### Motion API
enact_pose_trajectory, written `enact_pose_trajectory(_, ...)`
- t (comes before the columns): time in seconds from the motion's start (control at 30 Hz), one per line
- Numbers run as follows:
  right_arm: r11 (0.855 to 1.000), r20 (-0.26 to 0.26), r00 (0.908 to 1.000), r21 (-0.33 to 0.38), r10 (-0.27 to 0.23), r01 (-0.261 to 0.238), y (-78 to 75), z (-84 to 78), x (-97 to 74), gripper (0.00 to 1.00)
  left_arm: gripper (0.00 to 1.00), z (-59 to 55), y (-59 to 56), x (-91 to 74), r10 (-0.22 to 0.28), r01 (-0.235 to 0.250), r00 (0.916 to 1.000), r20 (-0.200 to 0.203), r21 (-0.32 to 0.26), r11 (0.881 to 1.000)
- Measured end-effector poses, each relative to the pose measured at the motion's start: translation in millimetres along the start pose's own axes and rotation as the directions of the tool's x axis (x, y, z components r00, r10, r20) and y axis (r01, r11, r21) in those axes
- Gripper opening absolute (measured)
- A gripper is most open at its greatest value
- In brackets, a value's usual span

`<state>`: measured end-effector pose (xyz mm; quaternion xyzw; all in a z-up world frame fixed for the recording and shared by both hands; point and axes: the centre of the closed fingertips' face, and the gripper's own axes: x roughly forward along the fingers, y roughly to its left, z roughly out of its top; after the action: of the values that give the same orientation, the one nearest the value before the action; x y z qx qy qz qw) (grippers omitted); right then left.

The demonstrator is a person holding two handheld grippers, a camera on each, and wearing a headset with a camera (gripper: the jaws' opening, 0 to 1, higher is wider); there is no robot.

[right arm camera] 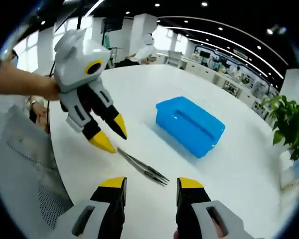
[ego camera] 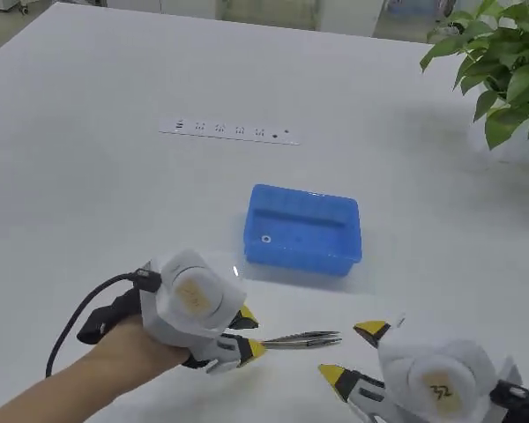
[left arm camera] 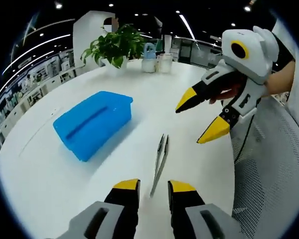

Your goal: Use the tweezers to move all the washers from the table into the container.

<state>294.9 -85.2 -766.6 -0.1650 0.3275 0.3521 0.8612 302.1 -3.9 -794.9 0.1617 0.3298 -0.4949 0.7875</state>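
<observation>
Left tongs [ego camera: 251,332] [left arm camera: 154,185]: jaws apart, clamped on nothing, low over the white surface [ego camera: 115,203].
Tweezers [ego camera: 304,339] [left arm camera: 161,162]: these lie flat on the surface, with the joined end in the gap at the tips of the left tongs. We cannot tell whether that end touches a jaw.
Long axis: it runs left to right across our front, straight out along the line of the left tongs. The forked points face the right tongs.
Right tongs [ego camera: 351,352] [right arm camera: 150,183]: jaws apart and holding nothing. The tweezer points sit just ahead of the gap, near but not between the jaws.
Nearer hand: we judge the left is nearer for a grasp, since the joined end is already between its jaws. The right is nearer only to the points.
Coming move: probably a closing of the left tongs across the tweezer legs, near the joined end. The grip has to cross the axis, not run along it.
Container [ego camera: 348,256]: a blue tray, upright and uncovered, just beyond the tweezers and apart from both tongs.
Contents: one washer [ego camera: 266,239] sits on the tray floor toward its left end, and we see nothing else inside.
Washers on the surface: we can make out none for sure. A pale glint by the container's near left corner is too small to name.
</observation>
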Motion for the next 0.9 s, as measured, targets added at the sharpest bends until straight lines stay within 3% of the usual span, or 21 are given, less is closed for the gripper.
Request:
enact_pose_trajectory(0.07,0.998,0.026,0.9996,0.064,-0.014,0.012,-5.2,5.6,-5.9,0.41,0.24,-0.6,-2.1,-9.6,0.01,-0.009,1.0,0.002,-0.058,0.998)
enact_pose_trajectory(0.1,0.997,0.041,0.9989,0.078,-0.022,0.019,-7.3,8.4,-7.9,0.44,0.31,-0.1,-1.4,-12.9,0.024,-0.023,0.9997,0.01,-0.094,0.995)
enact_pose_trajectory(0.17,0.993,0.049,0.9982,0.11,-0.035,0.029,-10.9,10.7,-11.3,0.5,0.48,1.3,-1.4,-21.5,0.053,-0.046,0.9982,0.029,-0.201,0.979)
enact_pose_trajectory(0.27,0.988,0.063,0.9958,0.141,-0.066,0.056,-17.5,13.4,-17.1,0.57,0.68,5.7,6.1,-39.0,0.147,-0.124,0.9867,0.069,-0.268,0.956)
enact_pose_trajectory(0.37,0.979,0.084,0.9934,0.192,-0.078,0.061,-21.4,16.1,-20.5,0.61,0.76,5.3,17.2,-52.1,0.239,-0.208,0.9685,0.07,-0.298,0.932)
enact_pose_trajectory(0.47,0.976,0.094,0.99,0.2,-0.105,0.085,-27.2,20.2,-22.7,0.65,0.87,5.7,25.1,-64.4,0.299,-0.262,0.9518,0.068,-0.325,0.909)
enact_pose_trajectory(0.5,0.975,0.094,0.9878,0.196,-0.124,0.104,-30.0,21.1,-23.4,0.68,0.9,8.2,29.4,-69.8,0.336,-0.293,0.9388,0.077,-0.333,0.896)
enact_pose_trajectory(0.57,0.974,0.098,0.9835,0.184,-0.152,0.132,-32.5,22.8,-24.7,0.79,0.96,10.6,29.4,-76.1,0.353,-0.305,0.9317,0.085,-0.344,0.888)
enact_pose_trajectory(0.63,0.971,0.107,0.9802,0.191,-0.167,0.144,-33.2,24.3,-26.6,0.82,0.98,11.0,31.7,-80.9,0.389,-0.334,0.9169,0.09,-0.361,0.871)
enact_pose_trajectory(0.7,0.968,0.122,0.9768,0.203,-0.176,0.149,-34.4,26.0,-26.2,0.87,0.99,9.6,29.9,-81.6,0.391,-0.337,0.9165,0.083,-0.366,0.867)
enact_pose_trajectory(0.9,0.966,0.115,0.9804,0.223,-0.16,0.131,-31.1,21.4,-23.6,0.93,0.99,10.1,29.7,-82.6,0.414,-0.368,0.9076,0.068,-0.345,0.863)
